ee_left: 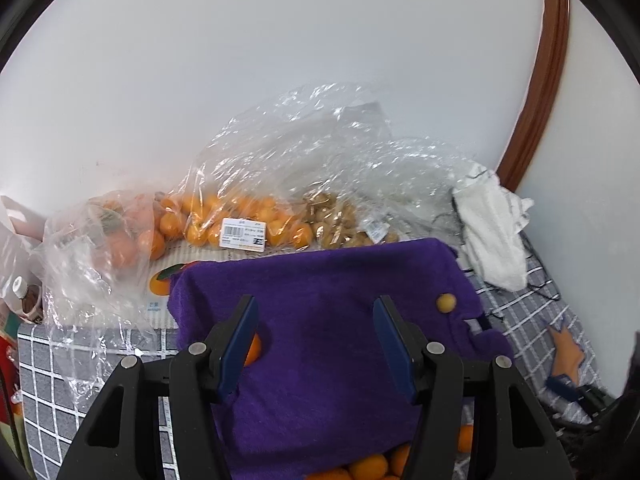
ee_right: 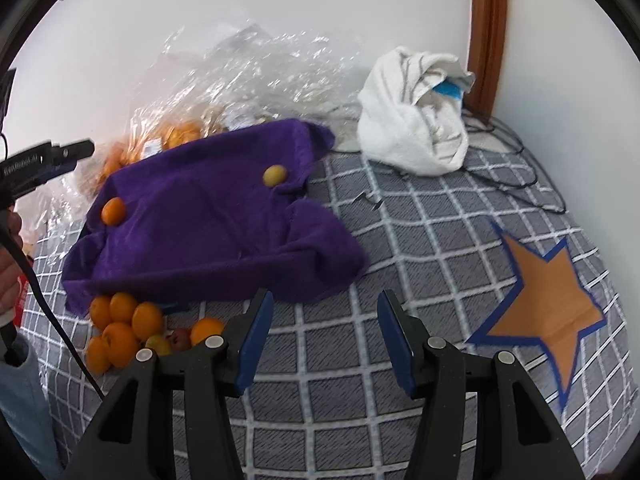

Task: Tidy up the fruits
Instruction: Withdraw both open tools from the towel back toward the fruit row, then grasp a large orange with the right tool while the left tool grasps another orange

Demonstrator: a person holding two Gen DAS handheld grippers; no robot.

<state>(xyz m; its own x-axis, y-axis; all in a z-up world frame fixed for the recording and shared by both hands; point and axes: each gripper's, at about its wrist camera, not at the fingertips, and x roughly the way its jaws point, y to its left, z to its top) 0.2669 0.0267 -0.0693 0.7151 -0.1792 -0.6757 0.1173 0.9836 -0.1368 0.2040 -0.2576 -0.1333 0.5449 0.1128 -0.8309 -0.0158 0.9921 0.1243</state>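
Left gripper (ee_left: 316,344) and right gripper (ee_right: 325,336): jaws spread apart, holding nothing. Fuzzy purple towel (ee_right: 208,216) lies rumpled on the grid-patterned bedcover (ee_right: 400,248). On it rest one round orange (ee_right: 113,211) near its left edge and one yellowish fruit (ee_right: 274,175) near its far right corner. Smooth oranges cluster (ee_right: 120,330) at the towel's near edge. Crinkled clear plastic bags (ee_left: 248,200) of fruit sit along the bedcover's far edge, by the wall.
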